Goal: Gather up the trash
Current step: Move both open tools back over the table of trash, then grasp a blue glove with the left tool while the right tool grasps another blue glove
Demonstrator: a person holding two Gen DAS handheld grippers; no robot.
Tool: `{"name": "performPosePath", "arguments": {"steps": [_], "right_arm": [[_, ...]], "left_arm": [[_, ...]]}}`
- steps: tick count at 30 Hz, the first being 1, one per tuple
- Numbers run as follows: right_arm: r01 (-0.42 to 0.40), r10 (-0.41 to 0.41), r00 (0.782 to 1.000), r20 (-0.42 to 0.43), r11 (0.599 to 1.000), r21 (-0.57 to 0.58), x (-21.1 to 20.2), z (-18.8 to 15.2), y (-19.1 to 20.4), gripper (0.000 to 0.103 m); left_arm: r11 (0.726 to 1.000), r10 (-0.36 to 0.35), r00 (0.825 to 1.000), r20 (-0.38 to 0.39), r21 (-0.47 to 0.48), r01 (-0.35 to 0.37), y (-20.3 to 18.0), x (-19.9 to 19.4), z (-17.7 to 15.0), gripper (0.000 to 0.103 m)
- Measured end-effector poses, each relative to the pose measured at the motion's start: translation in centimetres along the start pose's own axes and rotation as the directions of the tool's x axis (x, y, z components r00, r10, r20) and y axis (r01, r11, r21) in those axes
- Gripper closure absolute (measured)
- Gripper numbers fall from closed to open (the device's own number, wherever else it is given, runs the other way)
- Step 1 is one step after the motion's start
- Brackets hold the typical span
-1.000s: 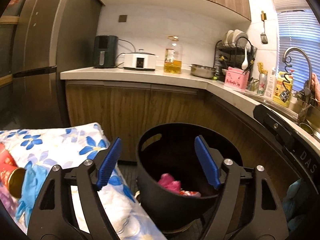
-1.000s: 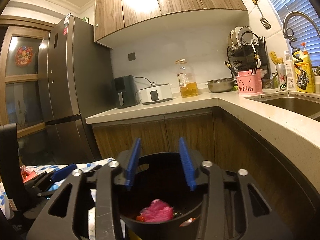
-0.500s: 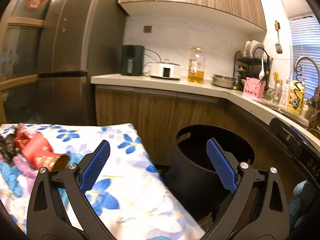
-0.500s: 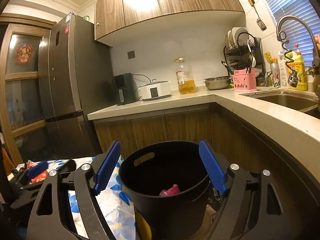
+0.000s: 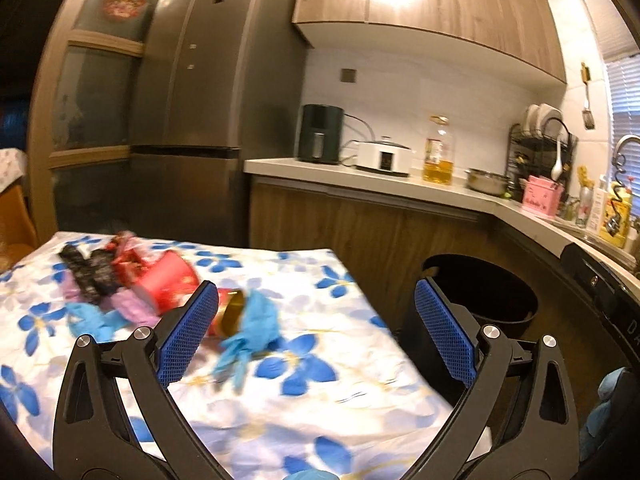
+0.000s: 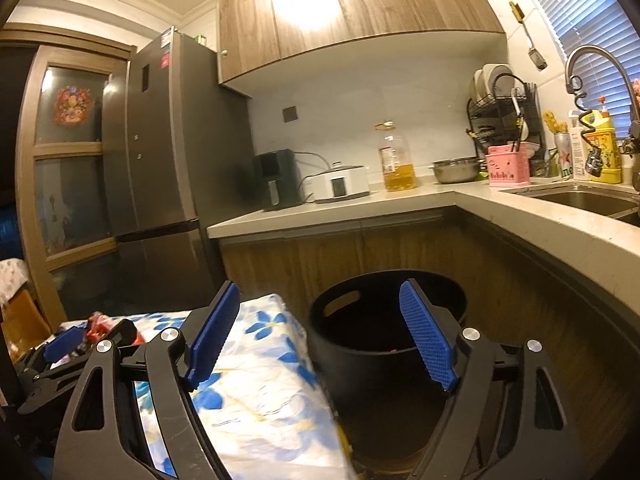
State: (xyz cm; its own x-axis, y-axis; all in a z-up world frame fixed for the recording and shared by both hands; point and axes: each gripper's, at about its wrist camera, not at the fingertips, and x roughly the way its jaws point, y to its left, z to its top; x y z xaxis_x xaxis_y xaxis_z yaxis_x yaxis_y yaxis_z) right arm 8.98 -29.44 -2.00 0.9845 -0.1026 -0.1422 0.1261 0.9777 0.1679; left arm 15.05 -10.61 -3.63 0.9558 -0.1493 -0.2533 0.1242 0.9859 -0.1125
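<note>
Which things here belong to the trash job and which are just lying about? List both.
Job: red cup, blue glove, black wrappers, black bin, left gripper, right gripper, both open.

Lying about: oil bottle, air fryer, pink caddy, steel bowl.

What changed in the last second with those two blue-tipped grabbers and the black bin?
The left gripper swung away from the black bin toward the trash pile on the floral tablecloth. The right gripper opened wider, backing off. Both hold nothing; the bin stayed put.

Trash point(image 5: 168, 292) on table point(image 5: 320, 400), bin point(image 5: 480, 304) right.
</note>
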Motion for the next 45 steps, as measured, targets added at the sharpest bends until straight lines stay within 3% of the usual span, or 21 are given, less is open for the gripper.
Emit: {"name": "performPosePath", "arguments": {"steps": [11,20,27,32,39,45], "right_arm": [[-0.091,0.089,0.995,-0.047,0.996,-0.026,0.9,-2.1,5.2,0.023],[-0.178,0.171,0.974,-0.150,0.984,-0.033,4.3,-4.9,9.7,0.023],[-0.211,0.202,0.952,-0.228,0.977,-0.014,7.7,-7.0,12.8,0.033],[-0.215,0.205,0.940,-0.273,0.976,-0.009,10.2,-7.9,14.6,0.037],[-0.212,0.201,0.921,-0.333,0.977,0.003,13.2,-8.8,15.7,0.043],[-0.196,0.179,0.904,-0.389,0.981,-0.005,15.0,-9.8,16.2,0.062]], "left_arm": [[0.987,0.154,0.988,0.015,-0.040,-0.154,6.8,-2.0,-1.2,0.006],[0.958,0.282,0.959,-0.011,-0.049,-0.283,12.1,-1.7,-2.7,0.006],[0.929,0.363,0.932,-0.016,-0.072,-0.363,15.3,-0.7,-3.4,0.006],[0.917,0.379,0.924,-0.039,-0.121,-0.381,17.1,0.2,-3.2,0.006],[0.915,0.352,0.928,-0.118,-0.166,-0.368,18.8,2.1,-3.7,0.006],[0.903,0.344,0.918,-0.197,-0.200,-0.381,20.2,3.6,-4.4,0.012]]}}
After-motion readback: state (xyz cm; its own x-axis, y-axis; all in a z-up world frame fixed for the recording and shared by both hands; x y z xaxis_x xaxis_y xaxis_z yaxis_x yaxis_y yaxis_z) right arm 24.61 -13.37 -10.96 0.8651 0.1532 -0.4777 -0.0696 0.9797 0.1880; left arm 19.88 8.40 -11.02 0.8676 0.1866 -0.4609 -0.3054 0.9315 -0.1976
